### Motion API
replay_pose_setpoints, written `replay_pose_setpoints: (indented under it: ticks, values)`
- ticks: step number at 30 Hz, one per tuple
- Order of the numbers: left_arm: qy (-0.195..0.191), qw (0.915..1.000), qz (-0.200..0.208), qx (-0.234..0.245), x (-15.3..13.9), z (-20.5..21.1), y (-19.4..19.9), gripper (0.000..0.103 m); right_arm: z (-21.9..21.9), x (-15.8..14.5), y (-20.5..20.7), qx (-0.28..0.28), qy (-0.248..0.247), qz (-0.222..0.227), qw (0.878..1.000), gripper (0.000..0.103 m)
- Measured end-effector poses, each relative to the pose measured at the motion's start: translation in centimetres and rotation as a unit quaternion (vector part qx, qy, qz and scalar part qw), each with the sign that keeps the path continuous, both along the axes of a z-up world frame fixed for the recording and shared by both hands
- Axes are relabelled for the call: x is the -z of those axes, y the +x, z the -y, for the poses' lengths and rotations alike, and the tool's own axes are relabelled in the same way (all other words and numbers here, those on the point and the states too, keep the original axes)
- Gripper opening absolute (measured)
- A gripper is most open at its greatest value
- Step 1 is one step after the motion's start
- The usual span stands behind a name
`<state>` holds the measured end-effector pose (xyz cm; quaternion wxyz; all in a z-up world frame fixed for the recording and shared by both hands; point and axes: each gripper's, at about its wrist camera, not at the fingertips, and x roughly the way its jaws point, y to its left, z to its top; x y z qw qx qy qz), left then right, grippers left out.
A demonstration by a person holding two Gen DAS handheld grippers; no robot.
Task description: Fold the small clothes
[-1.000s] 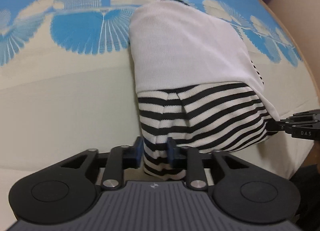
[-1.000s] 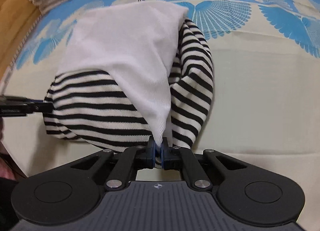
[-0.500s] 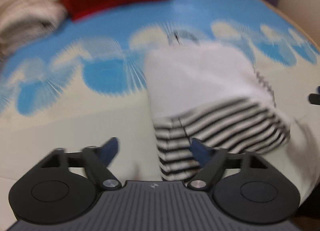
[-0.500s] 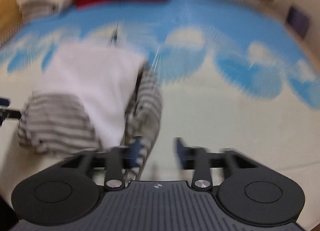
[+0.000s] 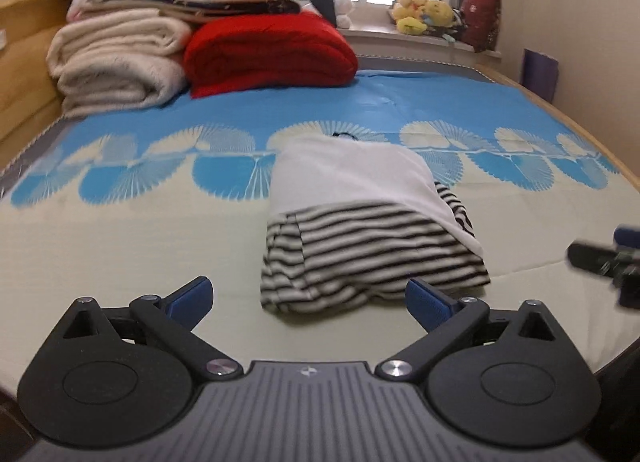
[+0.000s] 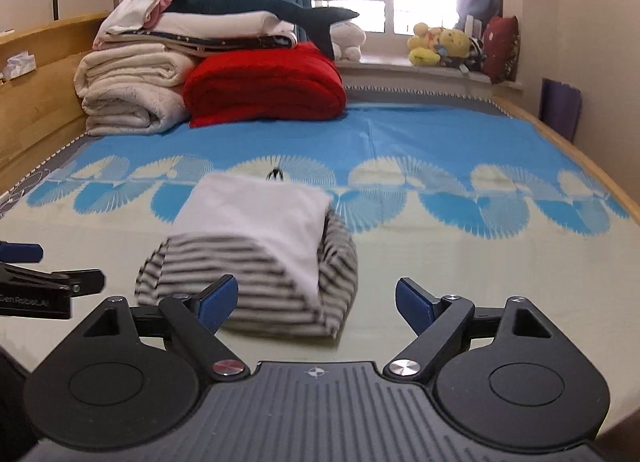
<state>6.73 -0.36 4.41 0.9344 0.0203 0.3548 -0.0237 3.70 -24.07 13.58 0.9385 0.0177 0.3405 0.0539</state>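
The garment (image 5: pixel 372 230), white on top with black-and-white stripes at its near end, lies folded into a compact bundle on the bed (image 5: pixel 120 246), about mid-mattress, just this side of the blue fan pattern. The left gripper (image 5: pixel 308 298) has just been opening; its fingers (image 5: pixel 190 294) now stand spread wide with nothing between them, short of the bundle's near edge. The right gripper (image 6: pixel 316 300) likewise has just been opening and is released and empty, its left finger (image 6: pixel 218 298) in front of the striped hem, seemingly not touching it, though blur makes that hard to settle.

In my judgement this is the let-go after a fold: the cloth rests on its own and both tools sit clear of it. The bundle looks fairly tidy, though the striped end bulges. Next would call either for one more fold, pinching the two near corners and carrying them over the white part, or for moving the bundle aside toward the blankets (image 5: pixel 120 58) at the head of the bed.
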Motion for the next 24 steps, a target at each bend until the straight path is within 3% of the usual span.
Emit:
replay_pose_setpoints:
  ticks: [6,24]
  values:
    - [-0.011,0.9997,-0.010,-0.018,0.8,0.8,-0.4,0.102,-2.1,1.2,-0.6,-0.004,-0.032,-0.023,0.999,0.087]
    - [-0.027,0.9993,-0.023,-0.013,1.9,0.9,0.6,0.102,-4.5,2.9,1.6,0.006,-0.012,-0.056,0.998,0.086]
